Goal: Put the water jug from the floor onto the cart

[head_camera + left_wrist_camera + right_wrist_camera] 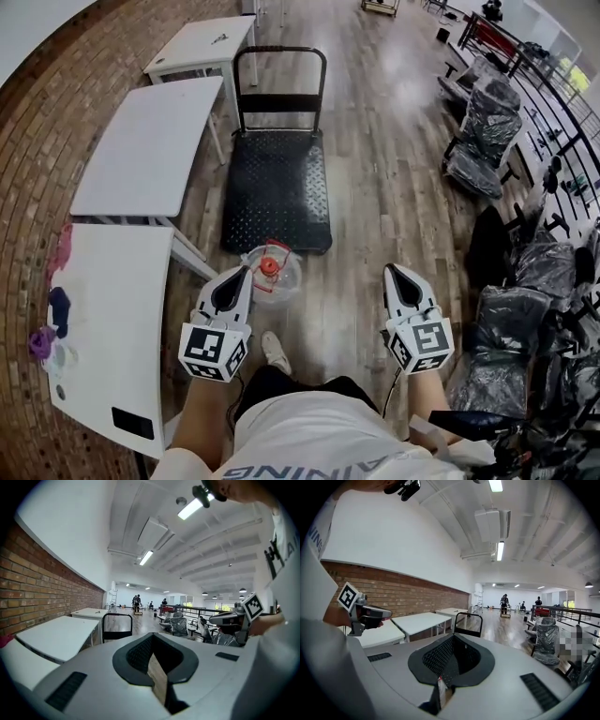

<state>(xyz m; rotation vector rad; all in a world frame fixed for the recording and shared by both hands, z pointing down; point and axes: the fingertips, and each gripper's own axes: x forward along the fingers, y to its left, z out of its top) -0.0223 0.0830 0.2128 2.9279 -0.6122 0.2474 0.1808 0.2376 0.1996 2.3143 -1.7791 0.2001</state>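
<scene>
In the head view the clear water jug [274, 277] with a red cap stands on the wooden floor, just off the near end of the black flat cart [277, 192]. My left gripper [246, 270] hovers over the jug's left side, jaws together and nothing between them. The right gripper [391, 269] hangs over bare floor well to the jug's right, jaws shut and empty. Both point level toward the cart. The cart's handle bar [117, 616] shows ahead in the left gripper view, and the handle bar [468, 616] in the right gripper view. The gripper bodies hide the jug in both gripper views.
White tables [150, 150] line the brick wall to the cart's left, the nearest table [112, 319] bearing small coloured items. Plastic-wrapped chairs [483, 141] crowd the right side. My shoe [275, 352] is just behind the jug. People stand far down the hall [505, 603].
</scene>
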